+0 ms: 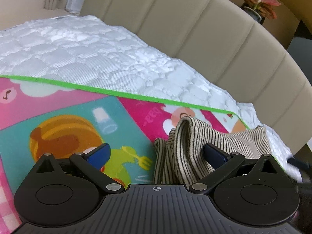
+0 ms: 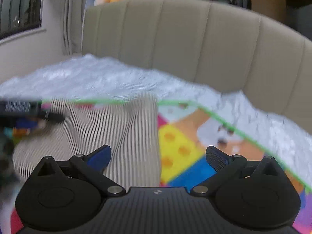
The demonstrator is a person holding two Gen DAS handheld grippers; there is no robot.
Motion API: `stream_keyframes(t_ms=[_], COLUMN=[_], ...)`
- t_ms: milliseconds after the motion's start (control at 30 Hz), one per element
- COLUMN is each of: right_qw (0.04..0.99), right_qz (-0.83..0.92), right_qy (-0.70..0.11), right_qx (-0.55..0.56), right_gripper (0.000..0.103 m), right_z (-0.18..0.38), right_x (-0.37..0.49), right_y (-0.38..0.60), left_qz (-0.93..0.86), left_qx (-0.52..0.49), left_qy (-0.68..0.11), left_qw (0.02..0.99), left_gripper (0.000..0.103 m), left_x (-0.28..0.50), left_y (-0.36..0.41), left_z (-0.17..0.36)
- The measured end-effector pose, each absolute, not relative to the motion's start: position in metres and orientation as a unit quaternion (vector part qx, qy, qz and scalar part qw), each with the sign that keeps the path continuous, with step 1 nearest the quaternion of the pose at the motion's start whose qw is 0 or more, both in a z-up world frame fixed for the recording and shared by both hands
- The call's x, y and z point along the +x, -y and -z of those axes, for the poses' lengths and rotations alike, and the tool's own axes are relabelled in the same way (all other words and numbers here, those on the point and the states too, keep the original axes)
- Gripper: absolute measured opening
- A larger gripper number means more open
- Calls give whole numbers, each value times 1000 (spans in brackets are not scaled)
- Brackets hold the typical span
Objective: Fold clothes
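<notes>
On the colourful play mat [image 1: 81,117] spread over a white quilted bed [image 1: 87,54], a striped garment [image 1: 187,152] is seen bunched near the mat's right edge. Both left tongs [image 1: 157,153] and right tongs [image 2: 158,156] are held wide, with nothing gripped. A fold of the garment is draped against the left tongs' right finger. A beige padded headboard [image 1: 195,29] is seen beyond the bed.

Left claw [image 1: 157,154], right claw [image 2: 158,155] — agape
</notes>
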State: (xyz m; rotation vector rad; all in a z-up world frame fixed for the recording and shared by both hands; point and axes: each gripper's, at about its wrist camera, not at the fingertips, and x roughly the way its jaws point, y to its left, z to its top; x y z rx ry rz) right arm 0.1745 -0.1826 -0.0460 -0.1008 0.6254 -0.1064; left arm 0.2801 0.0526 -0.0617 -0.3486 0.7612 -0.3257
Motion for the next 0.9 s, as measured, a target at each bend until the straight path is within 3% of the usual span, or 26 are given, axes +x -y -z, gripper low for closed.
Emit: stream_keyframes(t_ms=[100, 267, 600, 733, 833, 900], right_qw=[949, 935, 827, 810, 812, 822], right_qz=[45, 36, -32, -22, -7, 1], right_qy=[-309, -352, -417, -421, -406, -384], right_qx=[-44, 22, 375, 406, 418, 420], right_gripper=[103, 103, 103, 102, 92, 74], right_z=[63, 44, 56, 75, 84, 86], right_x=[178, 182, 126, 134, 146, 153], right_y=[188, 201, 228, 206, 198, 196], left_qz=[160, 151, 151, 149, 154, 169], left_qx=[-165, -159, -168, -167, -188, -203], left_qy=[-375, -376, -374, -357, -349, -343], left_qw=[898, 901, 899, 907, 905, 902], left_gripper=[103, 103, 103, 103, 103, 103], left_x=[280, 278, 273, 269, 267, 265], left_y=[-51, -49, -57, -66, -79, -86], left_z=[65, 65, 54, 43, 36, 31])
